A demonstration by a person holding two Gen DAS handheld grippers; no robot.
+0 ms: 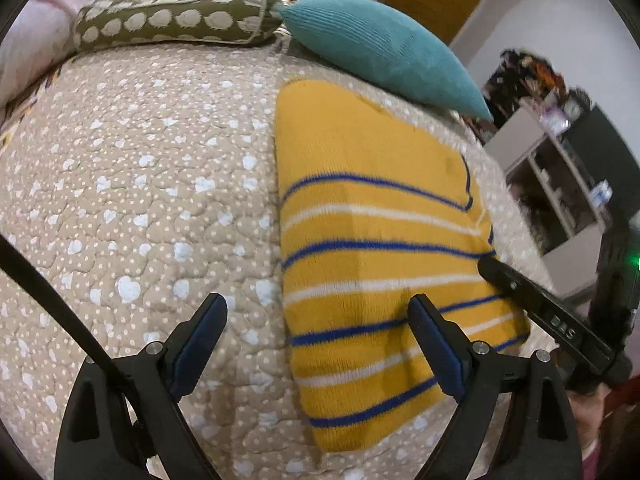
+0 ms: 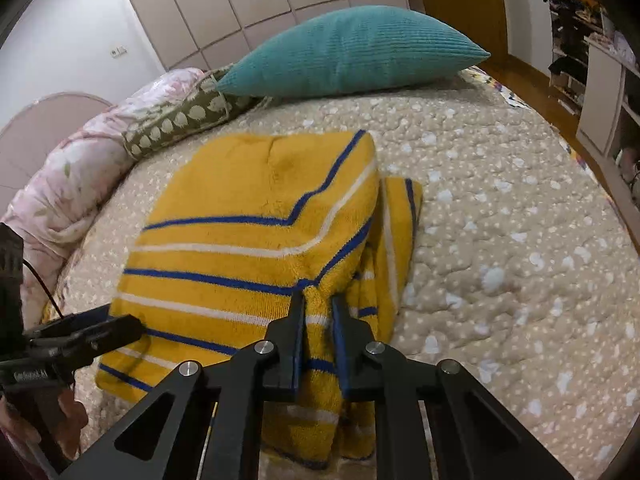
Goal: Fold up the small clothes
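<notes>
Our right claw (image 2: 318, 308) pinches a raised fold of the yellow striped garment (image 2: 240, 240) lying on the bed (image 2: 500, 240) just ahead; our left claw (image 1: 316, 308) gapes empty astride its near edge; we should carry the flap across evenly, keeping stripes aligned.

The left wrist view looks steeply down, close over the bed (image 1: 132, 184), with the yellow striped garment (image 1: 372, 216) in the right half of the frame. The right wrist view also tilts down, close above the same garment (image 2: 240, 240) at centre frame. Both share the garment, the teal pillow (image 1: 384, 48) at the top and the shelves (image 2: 600, 80) at the right edge.
</notes>
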